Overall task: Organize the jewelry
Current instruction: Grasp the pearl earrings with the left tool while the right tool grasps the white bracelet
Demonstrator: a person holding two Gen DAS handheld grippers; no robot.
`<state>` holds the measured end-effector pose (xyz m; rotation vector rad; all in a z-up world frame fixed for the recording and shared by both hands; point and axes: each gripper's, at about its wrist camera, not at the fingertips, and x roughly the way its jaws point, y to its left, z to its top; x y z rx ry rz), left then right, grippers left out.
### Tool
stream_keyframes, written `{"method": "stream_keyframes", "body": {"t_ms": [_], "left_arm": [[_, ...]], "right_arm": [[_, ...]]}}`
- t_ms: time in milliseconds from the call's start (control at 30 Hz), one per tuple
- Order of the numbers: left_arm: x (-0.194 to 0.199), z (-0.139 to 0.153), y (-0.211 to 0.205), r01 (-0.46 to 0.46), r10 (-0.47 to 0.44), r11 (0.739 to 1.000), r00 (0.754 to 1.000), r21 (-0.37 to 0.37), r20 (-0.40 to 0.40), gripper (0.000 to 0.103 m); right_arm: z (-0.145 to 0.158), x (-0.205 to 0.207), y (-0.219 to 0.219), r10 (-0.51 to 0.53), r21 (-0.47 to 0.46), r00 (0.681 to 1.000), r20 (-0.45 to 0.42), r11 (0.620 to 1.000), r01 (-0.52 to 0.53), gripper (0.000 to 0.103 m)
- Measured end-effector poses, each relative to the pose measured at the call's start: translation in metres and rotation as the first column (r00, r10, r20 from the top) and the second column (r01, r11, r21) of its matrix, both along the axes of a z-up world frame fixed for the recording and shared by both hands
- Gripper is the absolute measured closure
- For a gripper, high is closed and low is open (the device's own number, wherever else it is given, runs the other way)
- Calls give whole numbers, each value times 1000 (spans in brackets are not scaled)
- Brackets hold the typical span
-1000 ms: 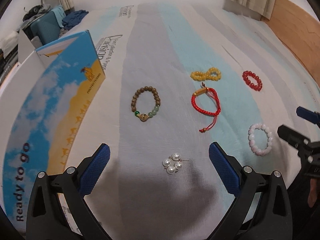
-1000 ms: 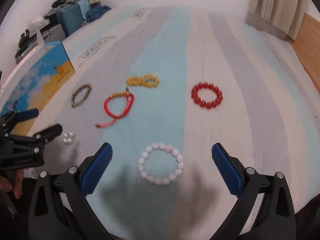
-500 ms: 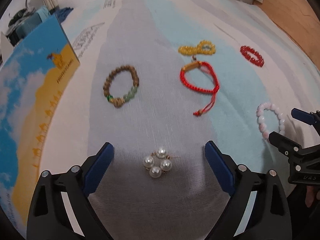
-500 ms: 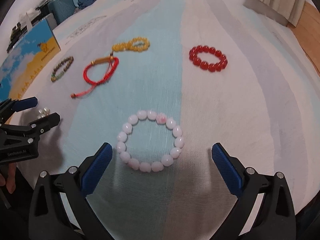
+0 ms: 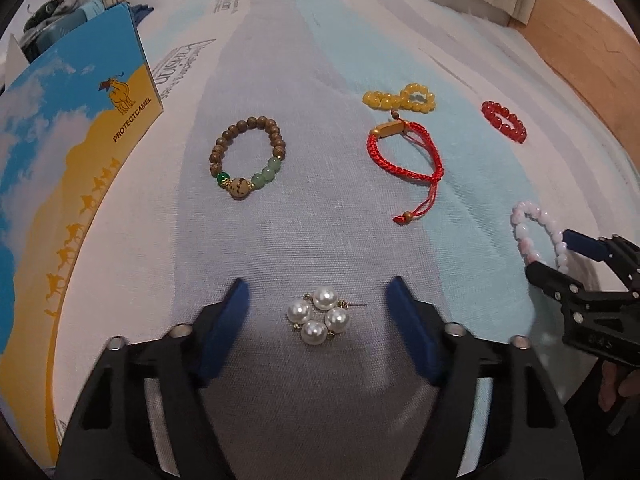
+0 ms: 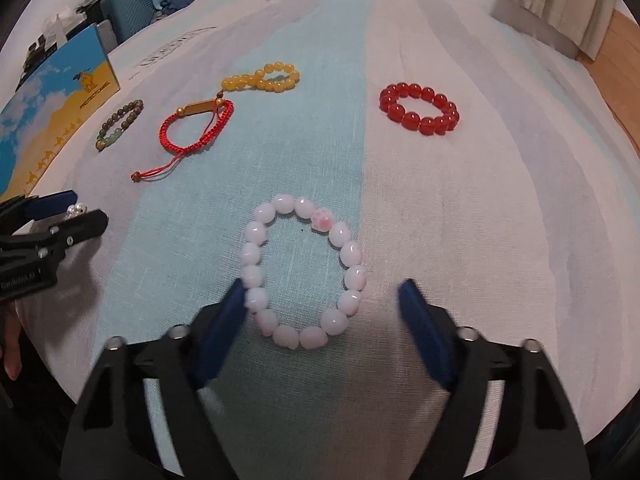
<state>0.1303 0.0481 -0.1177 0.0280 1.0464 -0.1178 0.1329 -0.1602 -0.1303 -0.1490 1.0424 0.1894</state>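
Striped in pale blue, grey and white, the bed (image 5: 320, 128) carried every piece, its sheet printed with lettering too blurred to read. Along the bed's left edge lay a blue-and-yellow box (image 5: 60, 168) marked "PROTECTCAMEL" beside a camel drawing. Both tools sat at the near edge. The left hand-held gripper (image 5: 318, 306) was spread wide, its blue pads on either side of the pearl cluster (image 5: 319, 315) without touching it. The right hand-held gripper (image 6: 322, 300) was likewise released around the near half of the white bead bracelet (image 6: 304, 270), the left pad just beside its beads. Farther toward the bed's middle lay the red cord bracelet (image 5: 406, 160), the wooden bead bracelet (image 5: 248, 156), the red bead bracelet (image 6: 419, 109) and the yellow bead strand (image 5: 400, 99), all apart.
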Motion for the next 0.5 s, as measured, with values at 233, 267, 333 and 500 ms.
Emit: {"method": "stream_keyframes", "body": {"t_ms": [233,267,333,500], "left_arm": [[-6,5,-3,37,-38,999,999,-37,-24,93],[-7,6,-5,46,-47,998,999,-36,-26,93],[-9,8,-7,53,-54,998,998,-29,-26,93],[-10,14,-11,63,-64,998,998,-18,-18,93]], "right_arm": [[5,-1,1,16,-29,1000,14,999,-15,84],[5,-2,1,19,-27,1000,14,999,-19,84],[7,-1,1,18,-16,1000,16,1000,-17,85],[16,-2,-3,12,37,1000,12,999,-13,85]]}}
